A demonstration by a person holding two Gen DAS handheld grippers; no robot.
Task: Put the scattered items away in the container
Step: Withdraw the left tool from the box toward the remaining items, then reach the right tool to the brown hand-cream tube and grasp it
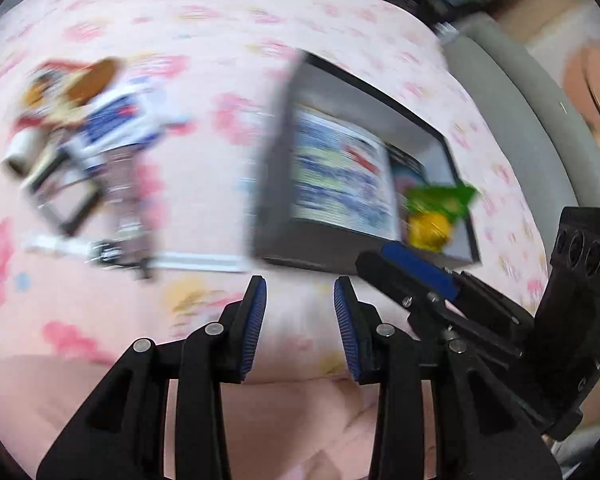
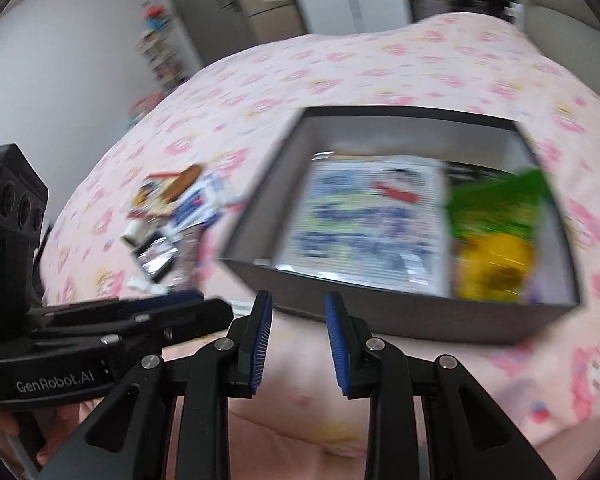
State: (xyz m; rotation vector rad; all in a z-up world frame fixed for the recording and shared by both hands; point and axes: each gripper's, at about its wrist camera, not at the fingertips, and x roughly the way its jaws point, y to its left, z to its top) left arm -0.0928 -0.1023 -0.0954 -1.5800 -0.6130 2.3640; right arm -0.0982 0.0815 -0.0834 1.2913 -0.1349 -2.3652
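Two grippers, both empty, over a bed with a pink patterned cover; both views are smeared by blur.

Left wrist view. Left gripper (image 1: 300, 292): blue-ribbed pads parted, nothing between them, only the bedcover (image 1: 220, 40) showing in the gap. Right gripper (image 1: 416, 272): enters from the right side, seen edge-on, one blue pad visible; this view does not show how its fingers stand. Dark box (image 1: 272, 152): open-topped, lying on the cover beyond the fingertips, towards the right. Contents: a large flat packet with blue and white print (image 1: 340, 168) filling most of the floor, and a green and yellow packet (image 1: 436, 212) at the box's right end. Scattered items (image 1: 80, 140): a loose heap on the cover well to the left of the box, apart from it. It includes a brown oval piece, a blue and white packet, a small white roll and a dark-framed flat piece, too blurred to name further.

Right wrist view. Right gripper (image 2: 298, 312): pads apart, nothing held, bedcover (image 2: 380, 60) between them. Left gripper (image 2: 172, 312): comes in low from the left, lettered body in the corner, fingers side-on. Box (image 2: 400, 320): just beyond the fingertips, near wall facing the camera; blue and white packet (image 2: 364, 216) left and centre, green and yellow packet (image 2: 496, 232) at the right. Scattered items (image 2: 172, 208): to the left of the box, near its left wall. Room wall and a shelf stand behind the bed.
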